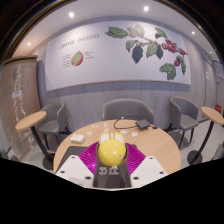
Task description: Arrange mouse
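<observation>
A yellow mouse [111,150] sits between my gripper's [111,158] two fingers, with the magenta pads [92,156] pressed against both its sides. The gripper holds it above a round wooden table [160,150]. The mouse's underside and rear are hidden by the fingers.
Small items lie on the table beyond the mouse: a dark object with a cable [143,125] and white pieces [78,136]. Grey chairs [130,108] ring the table. A small side table [30,120] stands at the left. A wall with a plant mural [150,45] is behind.
</observation>
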`<state>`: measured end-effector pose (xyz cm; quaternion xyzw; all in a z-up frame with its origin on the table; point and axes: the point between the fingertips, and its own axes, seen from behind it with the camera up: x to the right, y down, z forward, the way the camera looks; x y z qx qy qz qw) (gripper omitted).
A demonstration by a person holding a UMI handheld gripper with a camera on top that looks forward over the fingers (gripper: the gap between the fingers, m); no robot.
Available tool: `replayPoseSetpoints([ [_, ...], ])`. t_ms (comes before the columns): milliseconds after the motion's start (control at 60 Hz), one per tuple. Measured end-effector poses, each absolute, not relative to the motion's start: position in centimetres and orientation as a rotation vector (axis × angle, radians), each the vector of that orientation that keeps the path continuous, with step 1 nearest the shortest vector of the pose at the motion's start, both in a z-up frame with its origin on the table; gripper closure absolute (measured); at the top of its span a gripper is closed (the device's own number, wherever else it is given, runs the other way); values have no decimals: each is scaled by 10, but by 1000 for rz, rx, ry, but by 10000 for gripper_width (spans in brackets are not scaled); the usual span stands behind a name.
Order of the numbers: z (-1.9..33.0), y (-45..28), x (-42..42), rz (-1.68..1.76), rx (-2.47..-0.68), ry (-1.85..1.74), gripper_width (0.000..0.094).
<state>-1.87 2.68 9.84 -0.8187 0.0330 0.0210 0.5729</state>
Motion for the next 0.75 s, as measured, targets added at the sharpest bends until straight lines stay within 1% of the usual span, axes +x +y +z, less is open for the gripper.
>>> replayPoseSetpoints([
  [67, 66, 35, -37, -14, -1992, 58, 572],
  [83, 49, 32, -42, -21, -2002, 52, 571],
  [117, 34, 31, -48, -29, -2031, 47, 573],
  [133, 22, 29, -48, -29, -2041, 44, 572],
  [167, 15, 26, -57, -39, -2081, 44, 572],
  [233, -17, 22, -60, -24, -2146, 43, 570],
  [267, -10, 26, -59, -54, -2096, 20, 572],
  [300, -11, 20, -57, -91, -2111, -1, 556],
  [417, -13, 24, -66, -26, -2138, -87, 413],
  [433, -14, 22, -68, -8, -2148, -113, 374],
  [500, -8, 12, -67, 55, -2168, -177, 150],
  [517, -6, 8, -66, 66, -2167, -191, 104],
  [533, -3, 5, -64, 75, -2164, -200, 77],
  [750, 18, -52, -2, 139, -2161, -258, 80],
])
